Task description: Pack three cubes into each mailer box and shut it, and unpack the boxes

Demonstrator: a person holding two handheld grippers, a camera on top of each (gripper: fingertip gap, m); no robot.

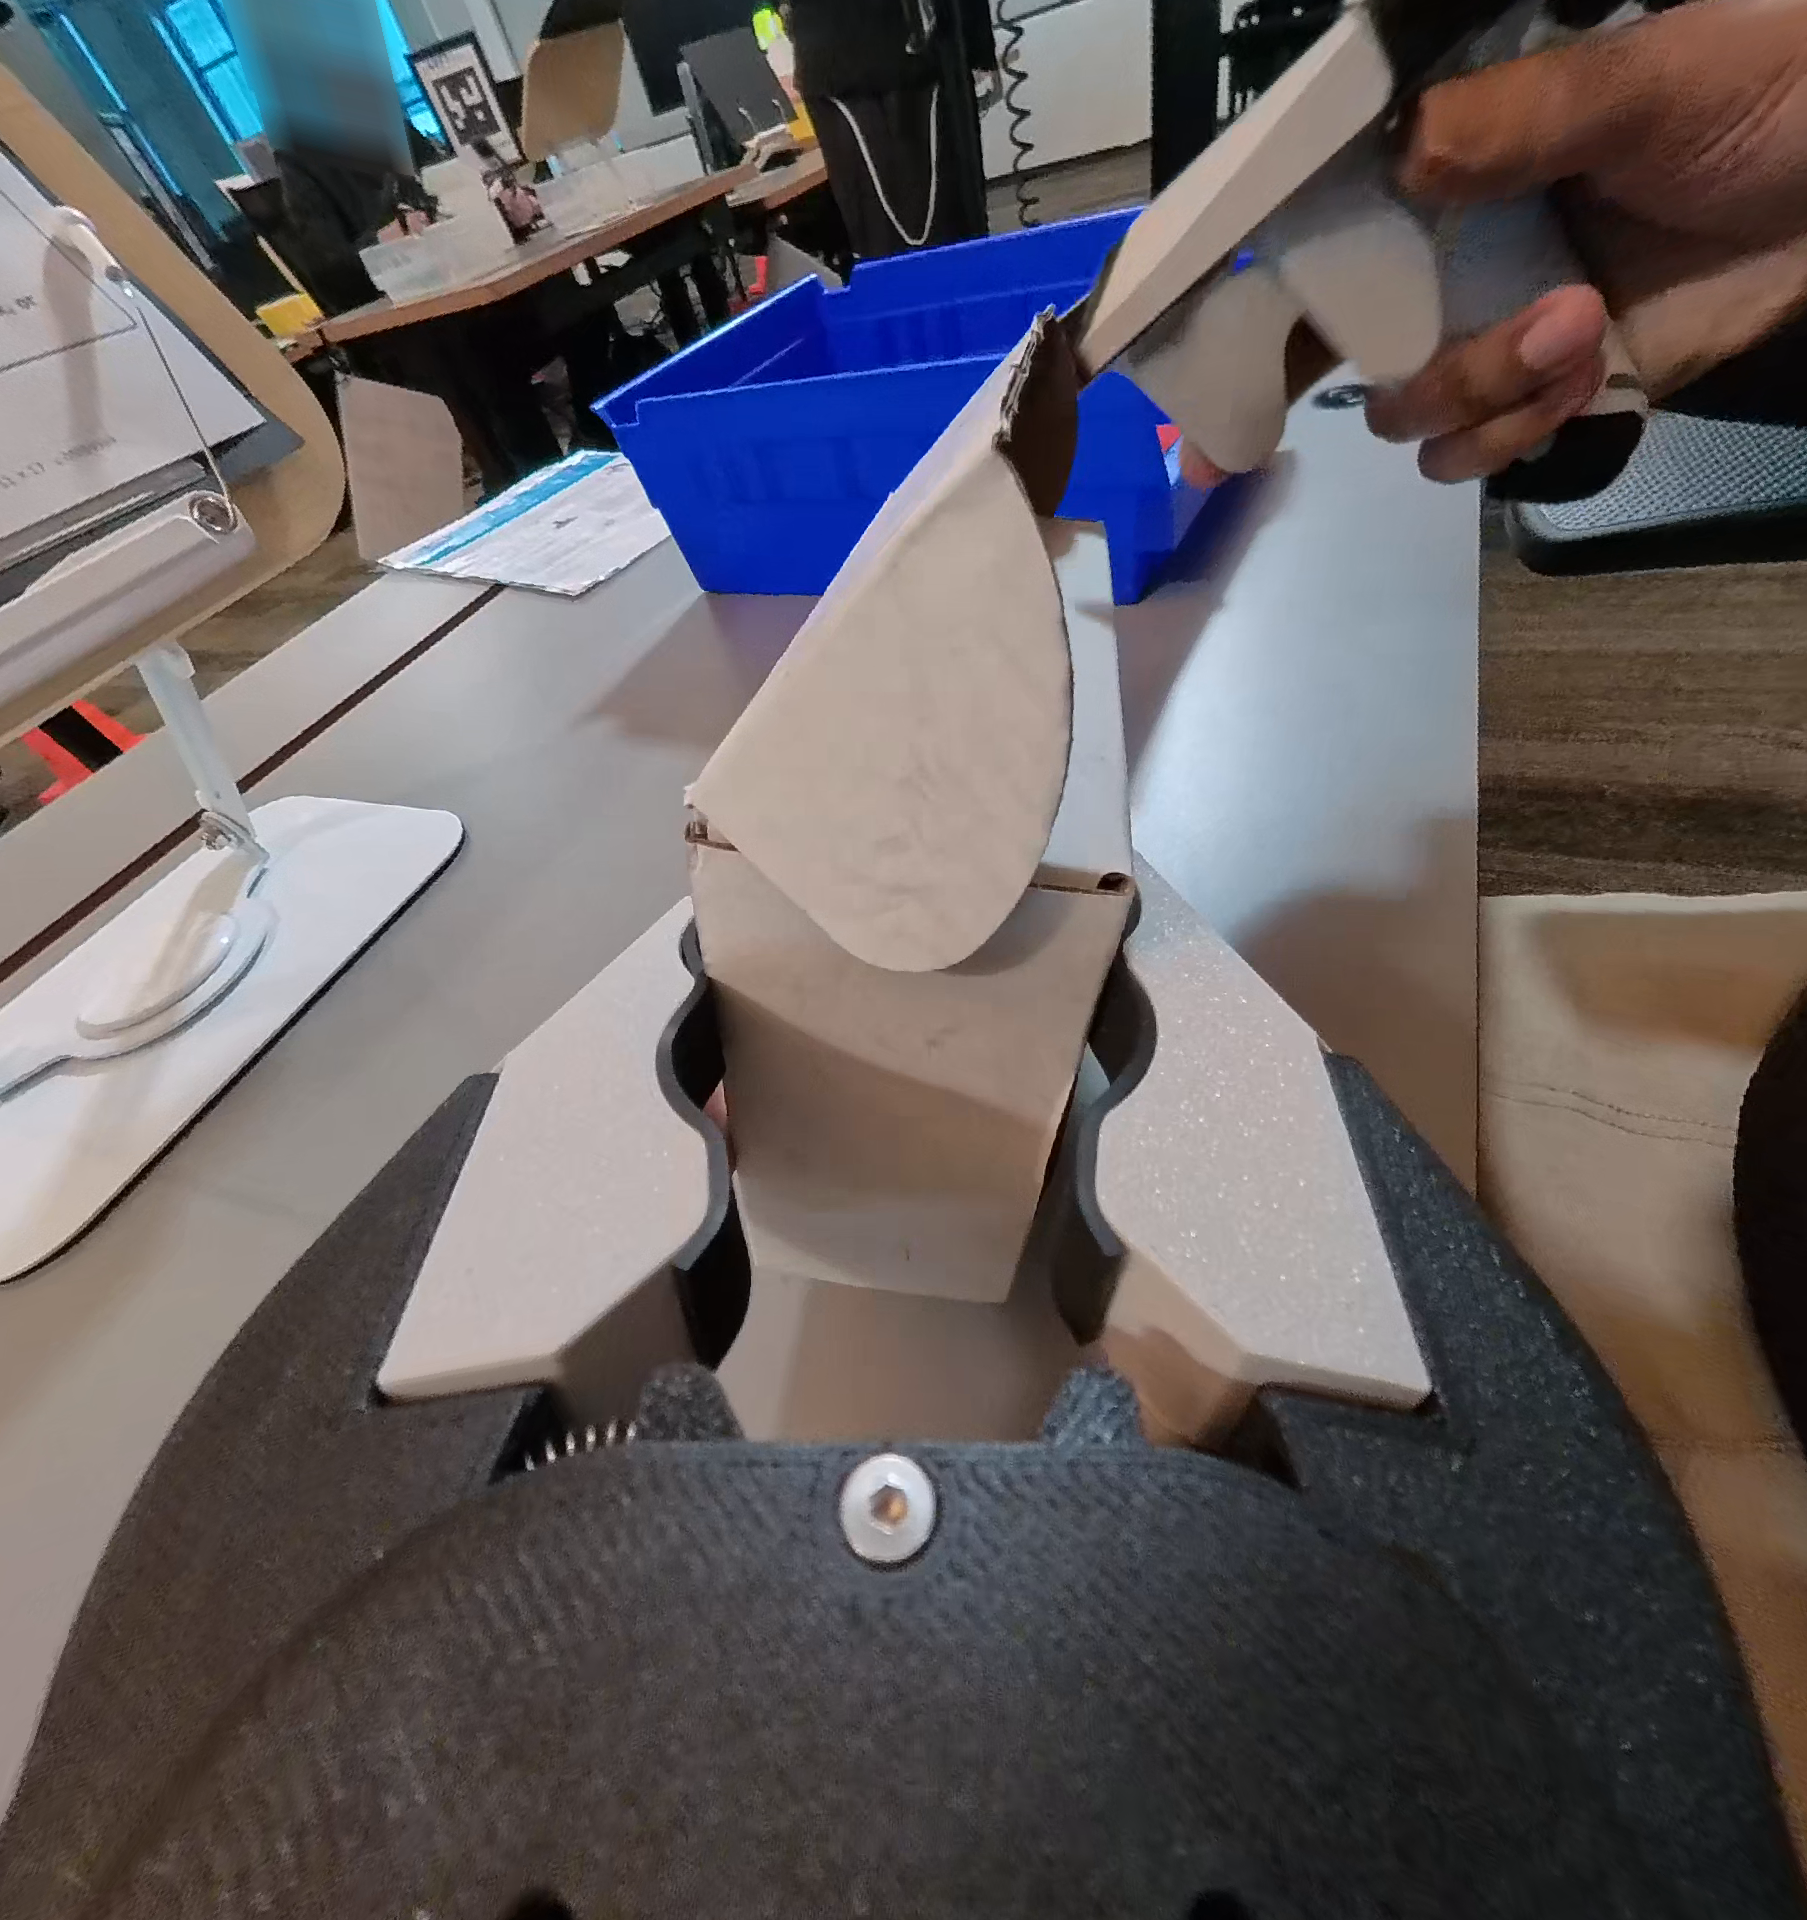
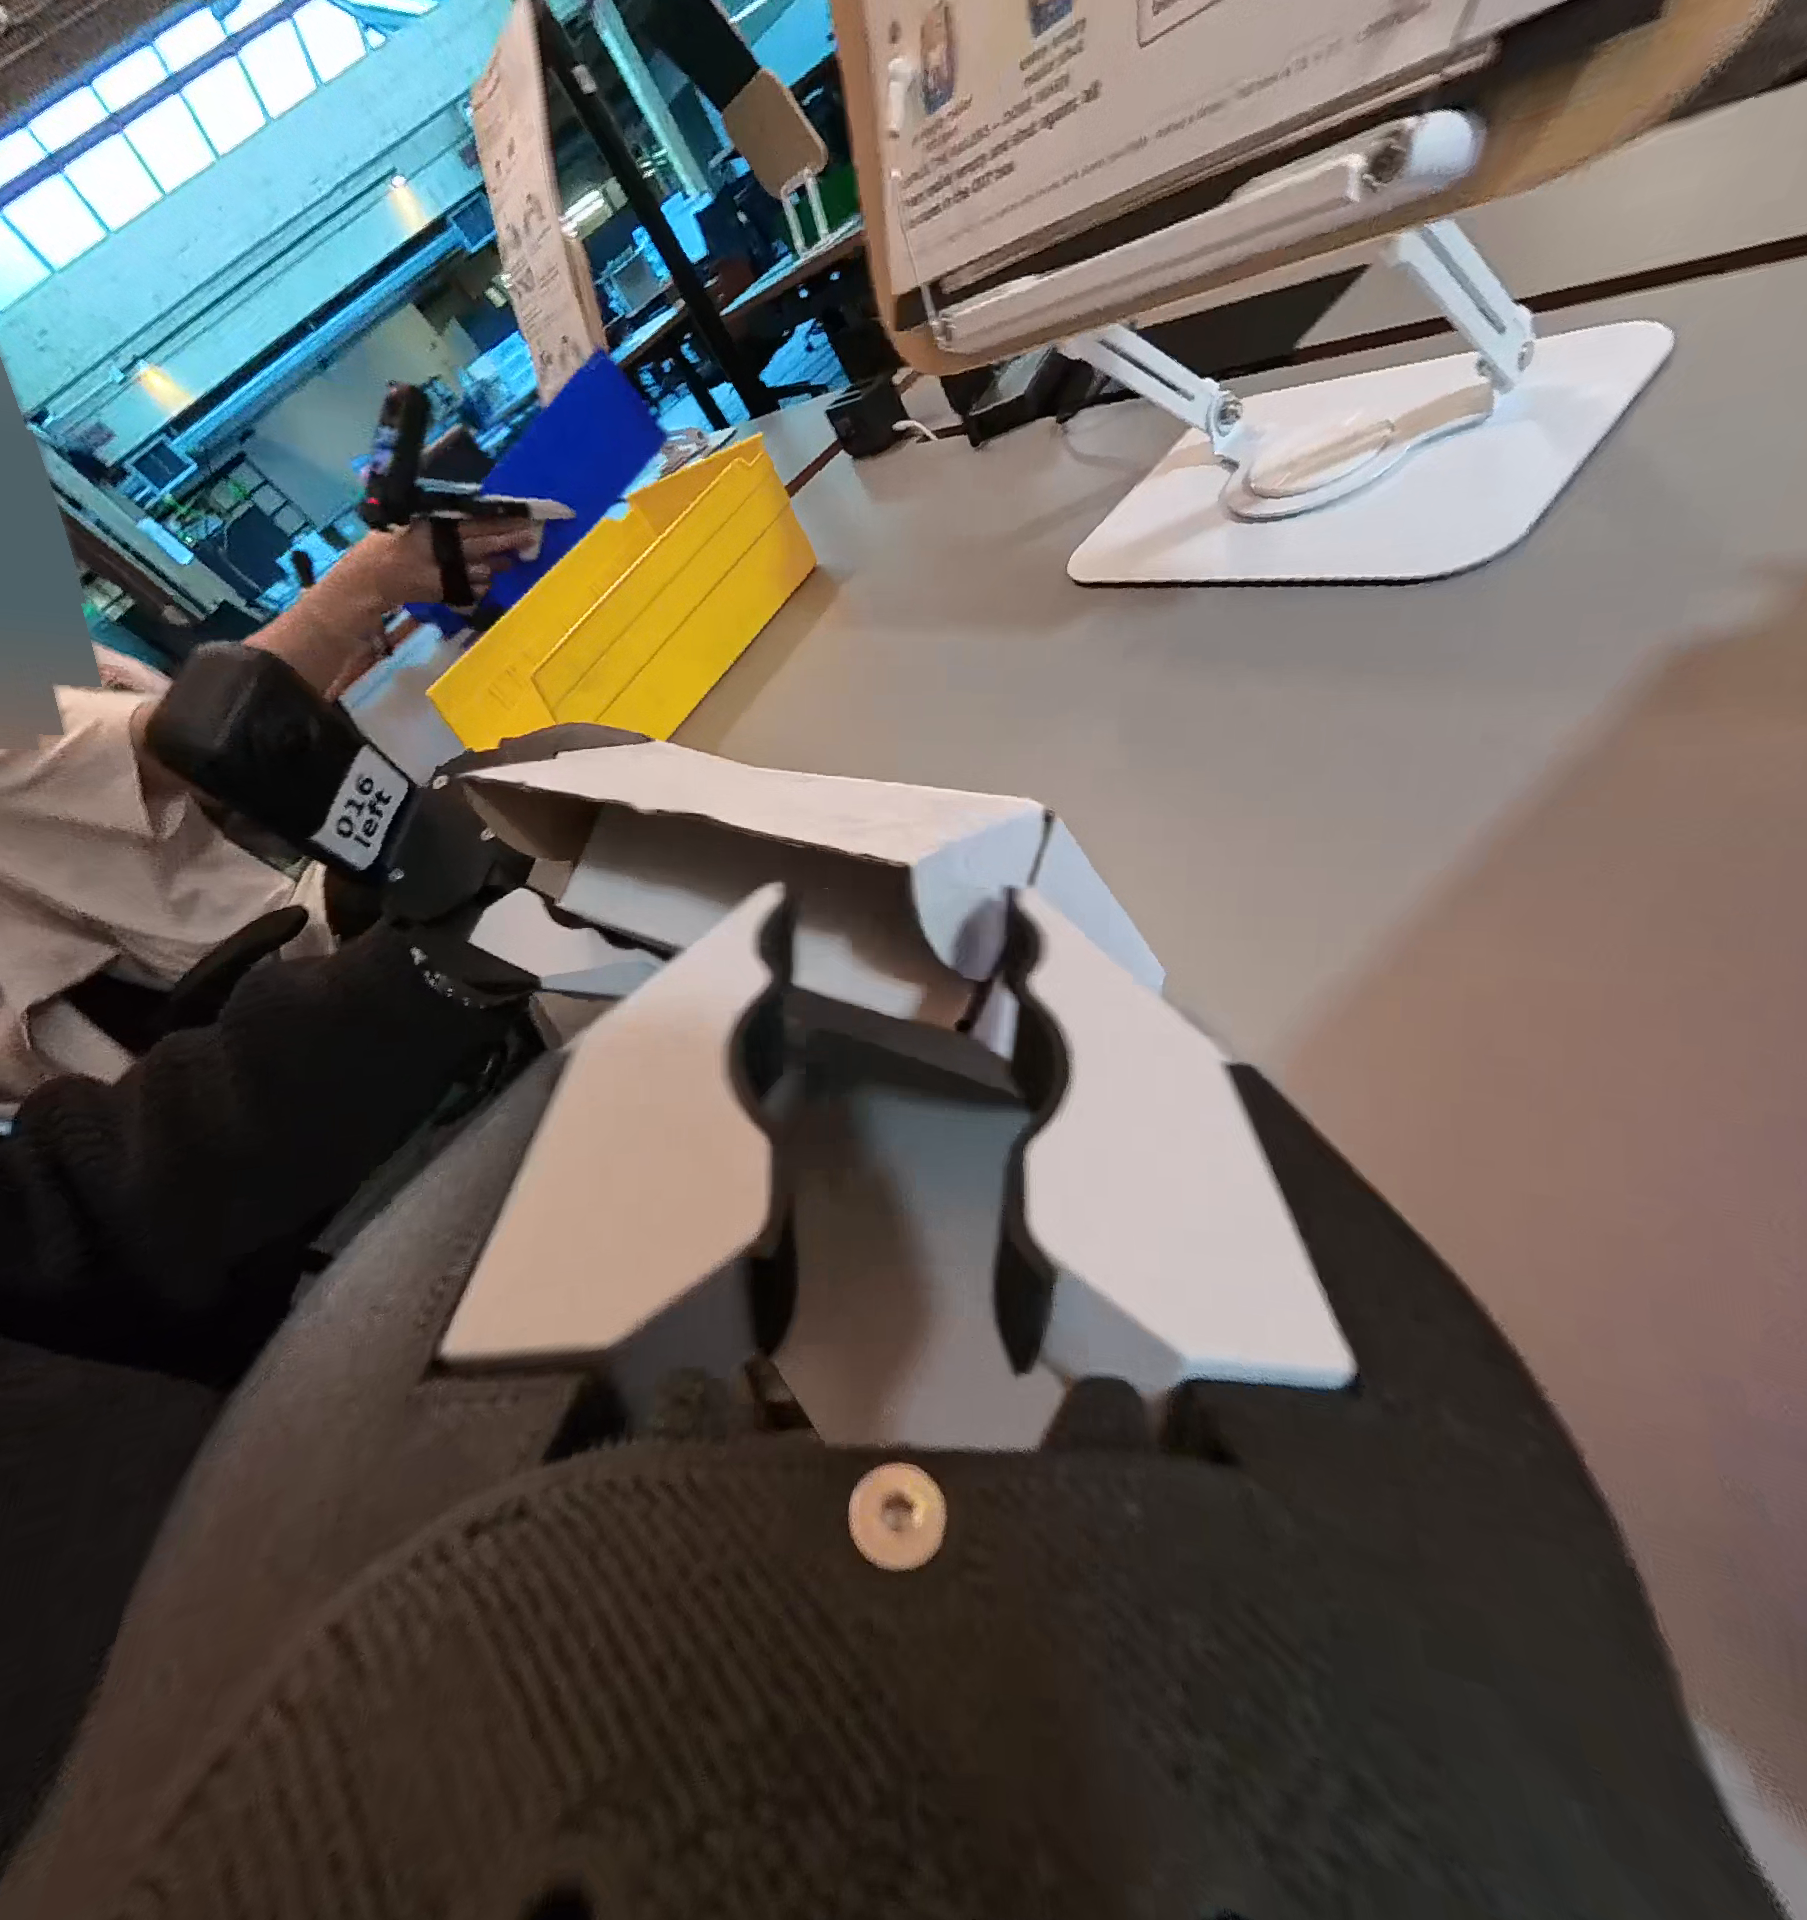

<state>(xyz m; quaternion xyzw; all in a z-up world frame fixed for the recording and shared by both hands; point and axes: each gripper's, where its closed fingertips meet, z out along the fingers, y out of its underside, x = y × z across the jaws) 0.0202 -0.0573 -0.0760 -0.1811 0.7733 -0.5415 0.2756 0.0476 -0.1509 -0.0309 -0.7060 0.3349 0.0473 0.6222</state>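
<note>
A grey table point(image 1: 525, 717) is seen bearing a blue bin point(image 1: 878, 457), a yellow bin point(image 2: 629, 613), a white stand base point(image 2: 1398, 457) and a printed sheet point(image 1: 535, 525)

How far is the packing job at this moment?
Done: nothing looks finished, no cubes are visible. In hand: the left claw grips the white mailer box, and the right claw holds its open lid flap. Left: closing it; the other boxes cannot be seen.
</note>
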